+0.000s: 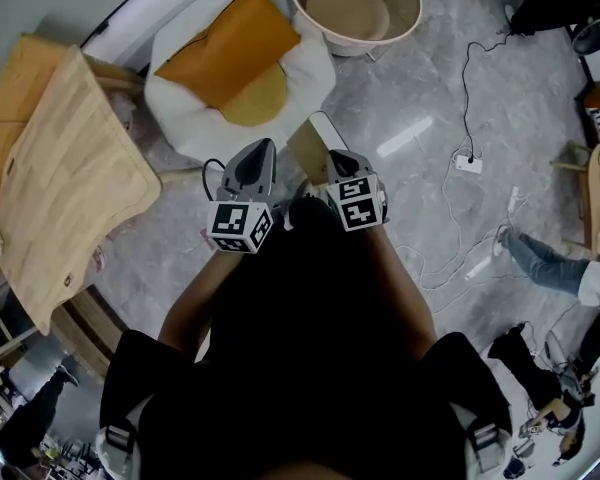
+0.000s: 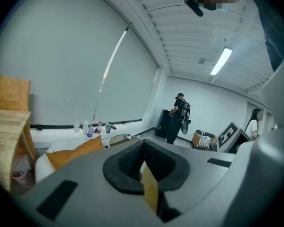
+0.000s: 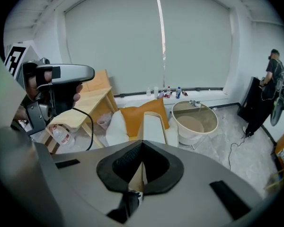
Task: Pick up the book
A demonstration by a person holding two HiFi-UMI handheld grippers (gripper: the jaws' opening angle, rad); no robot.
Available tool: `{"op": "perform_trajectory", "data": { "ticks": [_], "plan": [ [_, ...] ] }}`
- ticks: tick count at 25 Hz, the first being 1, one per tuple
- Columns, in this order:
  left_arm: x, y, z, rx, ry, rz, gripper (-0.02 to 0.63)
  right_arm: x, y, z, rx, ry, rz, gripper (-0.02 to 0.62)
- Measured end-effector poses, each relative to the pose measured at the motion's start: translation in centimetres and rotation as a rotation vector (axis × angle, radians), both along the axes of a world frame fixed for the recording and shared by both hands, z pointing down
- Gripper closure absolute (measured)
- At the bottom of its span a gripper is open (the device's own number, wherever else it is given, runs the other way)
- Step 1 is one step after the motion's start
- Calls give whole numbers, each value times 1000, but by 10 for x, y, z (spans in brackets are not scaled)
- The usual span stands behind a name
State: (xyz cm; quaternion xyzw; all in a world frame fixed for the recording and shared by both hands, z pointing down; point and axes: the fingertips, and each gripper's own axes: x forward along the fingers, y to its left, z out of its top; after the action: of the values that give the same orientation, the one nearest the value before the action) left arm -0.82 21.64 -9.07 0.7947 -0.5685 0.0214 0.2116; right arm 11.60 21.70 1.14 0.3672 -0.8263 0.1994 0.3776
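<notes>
White beanbag with orange cushion on the grey floor, round tub beside it. Book held on edge in the air above the floor, near the beanbag. Left gripper and right gripper each pinched narrow on its near edge.

No legible text, labels or numbers anywhere.

The book is pale cream with a tan face. The left tongs and right tongs are grey with black pads, and each cube is patterned in black-and-white squares. At the far left are an orange cushion and a white beanbag. The floor is grey and marbled.
</notes>
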Motion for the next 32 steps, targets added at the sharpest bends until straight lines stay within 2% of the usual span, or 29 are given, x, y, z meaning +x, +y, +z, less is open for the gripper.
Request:
{"op": "perform_trajectory", "data": {
  "ticks": [6, 15, 32],
  "plan": [
    [-4, 17, -6, 13, 7, 77, 598, -7, 22, -9, 0, 21, 27, 591],
    [-17, 32, 3, -2, 15, 137, 598, -26, 45, -15, -15, 7, 76, 591],
    [-27, 39, 1, 2, 24, 117, 598, -47, 51, -26, 7, -12, 53, 591]
  ]
}}
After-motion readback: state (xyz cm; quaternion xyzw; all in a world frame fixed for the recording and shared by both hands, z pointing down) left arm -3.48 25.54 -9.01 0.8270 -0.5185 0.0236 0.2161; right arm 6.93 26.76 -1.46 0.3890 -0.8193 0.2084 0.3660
